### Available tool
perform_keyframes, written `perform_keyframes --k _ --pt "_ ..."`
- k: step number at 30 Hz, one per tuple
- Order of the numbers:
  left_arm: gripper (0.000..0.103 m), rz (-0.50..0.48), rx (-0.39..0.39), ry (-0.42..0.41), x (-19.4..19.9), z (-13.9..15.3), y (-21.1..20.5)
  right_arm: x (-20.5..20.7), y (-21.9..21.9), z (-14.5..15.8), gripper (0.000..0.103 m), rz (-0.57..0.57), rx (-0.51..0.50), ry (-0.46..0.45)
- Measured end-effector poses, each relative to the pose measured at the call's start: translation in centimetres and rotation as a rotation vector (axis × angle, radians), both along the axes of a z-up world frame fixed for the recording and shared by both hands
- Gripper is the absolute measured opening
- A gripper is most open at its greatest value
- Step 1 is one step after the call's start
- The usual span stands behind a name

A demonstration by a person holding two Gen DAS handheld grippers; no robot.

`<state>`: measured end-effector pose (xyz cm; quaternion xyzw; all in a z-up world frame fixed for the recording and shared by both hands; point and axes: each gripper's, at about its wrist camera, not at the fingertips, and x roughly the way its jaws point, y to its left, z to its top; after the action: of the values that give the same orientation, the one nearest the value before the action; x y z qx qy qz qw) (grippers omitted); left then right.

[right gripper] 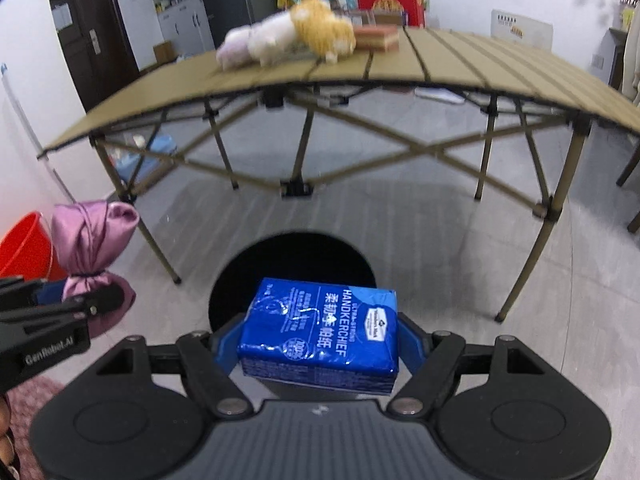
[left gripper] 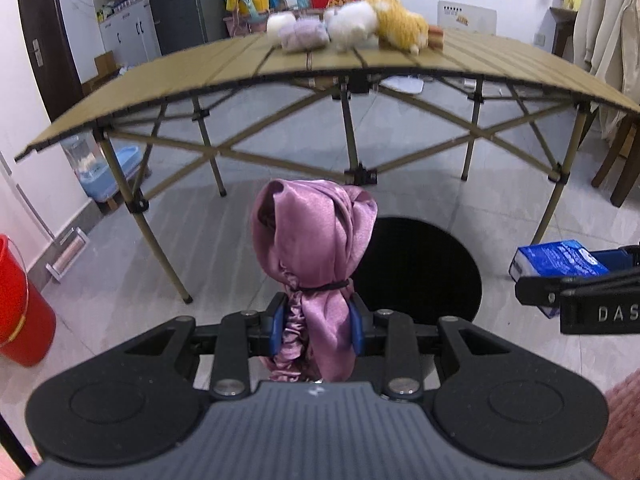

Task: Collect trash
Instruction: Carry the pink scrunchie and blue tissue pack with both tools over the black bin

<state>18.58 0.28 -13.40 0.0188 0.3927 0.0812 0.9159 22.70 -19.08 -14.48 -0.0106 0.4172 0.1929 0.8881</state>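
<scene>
My left gripper (left gripper: 319,322) is shut on a pink satin pouch (left gripper: 316,236) tied with a black band. The pouch stands up between the blue pads, just left of the round black bin opening (left gripper: 420,268) on the floor. My right gripper (right gripper: 320,344) is shut on a blue handkerchief tissue pack (right gripper: 320,332), held over the near rim of the same black bin (right gripper: 292,264). In the right wrist view the pink pouch (right gripper: 94,236) and left gripper appear at the left edge. In the left wrist view the blue pack (left gripper: 560,260) shows at the right edge.
A folding slatted table (left gripper: 360,68) stands beyond the bin, with plush toys (left gripper: 352,24) on its far side. A red bucket (left gripper: 20,304) sits on the floor at the left. A wooden chair (left gripper: 620,156) and hanging coat are at the right.
</scene>
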Motion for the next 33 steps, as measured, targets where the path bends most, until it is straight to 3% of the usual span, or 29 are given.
perform_keyframes --k 17,33 --pt "0.031 0.001 -0.039 0.158 1.4 -5.8 0.8 0.5 -0.5 -6.6 0.075 0.017 -0.109 0.123" --pt "0.031 0.062 -0.088 0.346 2.7 -8.2 1.9 1.8 -0.8 -8.4 0.075 -0.016 -0.14 0.189"
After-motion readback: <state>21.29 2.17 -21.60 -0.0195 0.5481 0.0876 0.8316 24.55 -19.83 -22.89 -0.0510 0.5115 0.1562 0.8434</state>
